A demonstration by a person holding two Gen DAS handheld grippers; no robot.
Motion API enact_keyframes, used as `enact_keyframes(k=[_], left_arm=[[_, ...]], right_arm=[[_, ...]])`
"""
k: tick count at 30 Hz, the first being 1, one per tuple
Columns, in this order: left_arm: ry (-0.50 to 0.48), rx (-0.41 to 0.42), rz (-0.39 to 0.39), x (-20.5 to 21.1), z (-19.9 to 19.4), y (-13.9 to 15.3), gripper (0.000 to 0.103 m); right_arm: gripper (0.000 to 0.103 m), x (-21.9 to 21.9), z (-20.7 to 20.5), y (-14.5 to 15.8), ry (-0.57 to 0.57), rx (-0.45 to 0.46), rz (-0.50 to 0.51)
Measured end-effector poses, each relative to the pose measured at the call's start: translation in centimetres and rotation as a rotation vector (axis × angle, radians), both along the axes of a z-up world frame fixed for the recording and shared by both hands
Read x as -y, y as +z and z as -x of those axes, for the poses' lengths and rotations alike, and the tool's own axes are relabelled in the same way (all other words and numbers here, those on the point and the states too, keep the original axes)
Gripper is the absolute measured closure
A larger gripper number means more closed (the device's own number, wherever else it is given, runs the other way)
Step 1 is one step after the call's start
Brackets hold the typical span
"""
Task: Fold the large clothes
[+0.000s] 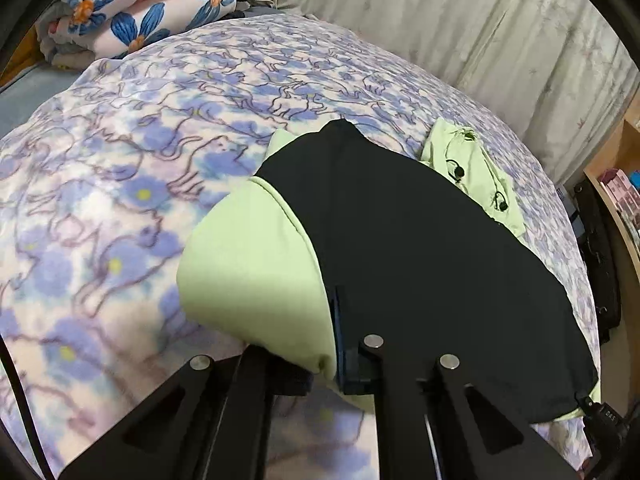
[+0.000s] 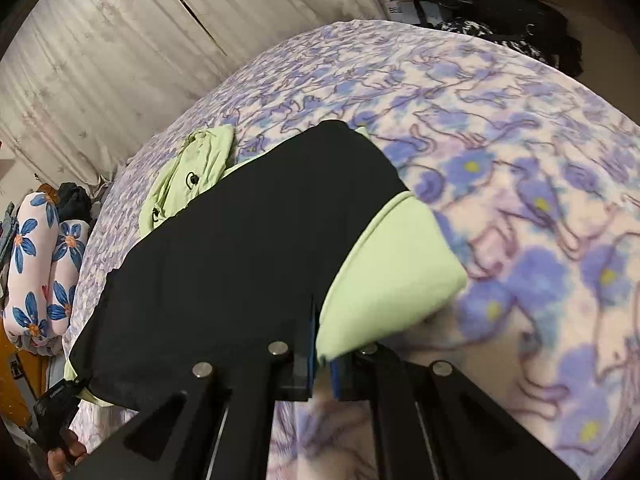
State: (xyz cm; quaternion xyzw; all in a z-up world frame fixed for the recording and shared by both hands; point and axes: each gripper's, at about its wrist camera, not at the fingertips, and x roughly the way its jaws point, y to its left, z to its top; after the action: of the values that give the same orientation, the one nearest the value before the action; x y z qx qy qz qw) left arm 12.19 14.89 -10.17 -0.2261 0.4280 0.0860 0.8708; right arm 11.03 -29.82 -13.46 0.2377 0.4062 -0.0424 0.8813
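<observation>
While clamped, left tool, right tool, one garment, apparently two-toned, one blanket.

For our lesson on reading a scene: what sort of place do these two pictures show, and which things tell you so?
Most likely a bedroom at home. A bed under a floral blanket, rolled flowered bedding at its end and a curtain behind it all suggest this.

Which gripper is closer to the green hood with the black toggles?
Neither, as far as these views show. The left gripper and right gripper each pinch a near corner of the black-and-green garment; the hood lies at its far end.
</observation>
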Motion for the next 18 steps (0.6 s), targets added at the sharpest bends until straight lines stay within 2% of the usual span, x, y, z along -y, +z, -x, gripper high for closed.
enact_keyframes(k=[8, 12, 16, 18], left_arm=[[-0.032, -0.041, -0.023, 0.3, 5.1, 1.6, 0.097], [-0.058, -0.063, -0.05, 0.3, 5.6, 1.1, 0.096], [-0.047, -0.137, -0.09, 0.4, 5.1, -0.7, 0.083], [-0.045, -0.153, -0.098, 0.3, 5.2, -1.0, 0.077]], right_arm=[[0.099, 0.3, 3.5, 1.9, 0.011, -0.018, 0.017], [0.098, -0.3, 4.0, 1.5, 0.03, -0.045, 0.053], [0.092, -0.1, 3.4, -0.2, 0.01, -0.138, 0.051], [0.085, 0.2, 3.3, -0.4, -0.005, -0.176, 0.065]])
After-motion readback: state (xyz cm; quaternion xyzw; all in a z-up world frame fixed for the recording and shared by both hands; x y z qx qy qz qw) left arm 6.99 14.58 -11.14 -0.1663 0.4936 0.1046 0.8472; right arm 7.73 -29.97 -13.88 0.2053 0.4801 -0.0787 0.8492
